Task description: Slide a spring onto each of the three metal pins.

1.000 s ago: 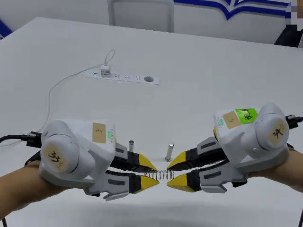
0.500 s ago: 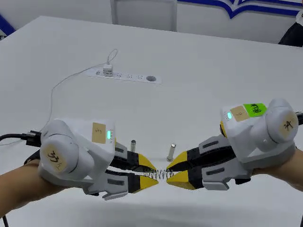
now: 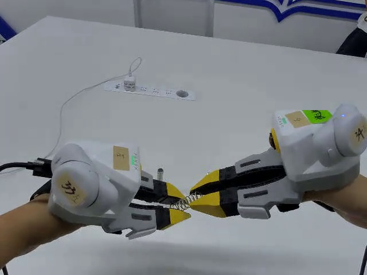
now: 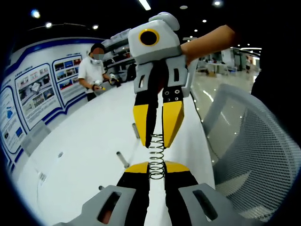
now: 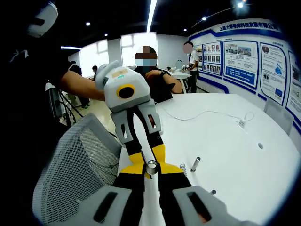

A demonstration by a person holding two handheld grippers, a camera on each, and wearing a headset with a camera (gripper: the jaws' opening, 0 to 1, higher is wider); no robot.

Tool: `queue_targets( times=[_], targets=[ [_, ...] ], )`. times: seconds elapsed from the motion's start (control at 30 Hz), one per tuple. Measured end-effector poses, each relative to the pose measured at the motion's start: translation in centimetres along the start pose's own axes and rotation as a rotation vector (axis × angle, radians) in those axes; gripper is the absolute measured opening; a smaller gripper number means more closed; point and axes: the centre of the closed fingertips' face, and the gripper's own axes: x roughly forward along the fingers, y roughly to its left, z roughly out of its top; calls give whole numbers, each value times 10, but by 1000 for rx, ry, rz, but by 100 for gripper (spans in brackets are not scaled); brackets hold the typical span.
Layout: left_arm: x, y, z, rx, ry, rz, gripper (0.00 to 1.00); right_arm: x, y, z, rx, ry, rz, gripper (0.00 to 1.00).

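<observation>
- Left gripper (image 3: 179, 205) clenched one end of the spring (image 3: 184, 200); the right gripper (image 3: 195, 197) pinched the other, above the near edge of the tabletop (image 3: 241, 114).
- One pin (image 3: 160, 173) just behind stood bare, so no threading seemed done yet.

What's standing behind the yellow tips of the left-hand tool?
A small metal pin stands upright on the white table just behind the left gripper. Its foot is covered by the jaws, so its base cannot be seen.
</observation>
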Motion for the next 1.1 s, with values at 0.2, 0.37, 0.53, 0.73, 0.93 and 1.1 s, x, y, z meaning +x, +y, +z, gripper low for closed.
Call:
queue_targets(
  times=[0.2,0.37,0.53,0.73,0.93,1.1],
  targets=[
    [0,1,0,-13,-8,7,10,3,-1,7,6,-15,-6,11],
    [1,5,-1,-22,-10,24,10,6,-4,9,-5,0,-20,10],
    [-1,4,-1,-35,-19,27,10,7,-3,10,8,3,-19,10],
    [-4,4,-2,-109,-38,21,12,8,-2,10,22,5,-22,10],
    [-7,1,-4,-184,-53,-1,21,5,-6,8,21,21,-40,10],
    [-11,4,-13,-177,-30,23,24,-2,-15,9,34,17,-65,10]
  ],
)
